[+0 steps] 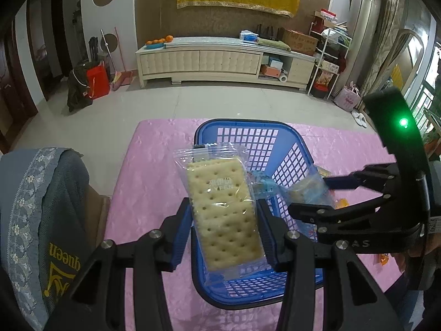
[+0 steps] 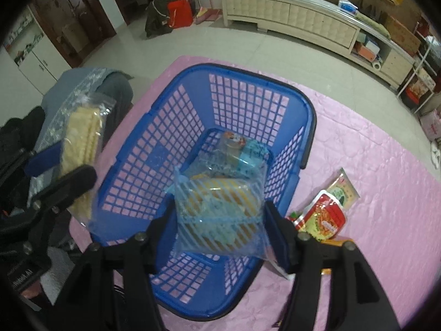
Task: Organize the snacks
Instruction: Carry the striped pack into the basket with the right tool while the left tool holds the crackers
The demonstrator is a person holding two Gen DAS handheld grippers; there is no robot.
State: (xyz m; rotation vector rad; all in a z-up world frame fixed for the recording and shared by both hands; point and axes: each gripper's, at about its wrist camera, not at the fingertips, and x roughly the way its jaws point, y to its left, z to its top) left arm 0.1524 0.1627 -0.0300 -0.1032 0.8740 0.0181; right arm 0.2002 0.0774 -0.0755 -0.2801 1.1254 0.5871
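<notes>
Left gripper (image 1: 224,220) is clamped on a clear-wrapped cracker pack (image 1: 223,209); both blue pads are pressed against the pack's long sides. The pack is held in the air over the blue basket (image 1: 249,295), tilted, its top end leaning away from the camera.

Right gripper (image 2: 220,229) is seen with jaws spread wide. A blue-striped snack bag (image 2: 217,215) sits between the pads; a gap is visible at the left pad, the right pad is close to the bag's edge. Contact there cannot be confirmed, so the bag is read as not gripped. The bag is positioned above the basket interior, over the near end.

Inside the basket, a light-blue packet (image 2: 242,149) is lying on the mesh floor near the far right corner.

The basket is set on a pink tablecloth (image 2: 386,193). On the cloth, just right of the basket, a red-and-green snack packet (image 2: 328,215) is lying flat, apart from the basket wall.
</notes>
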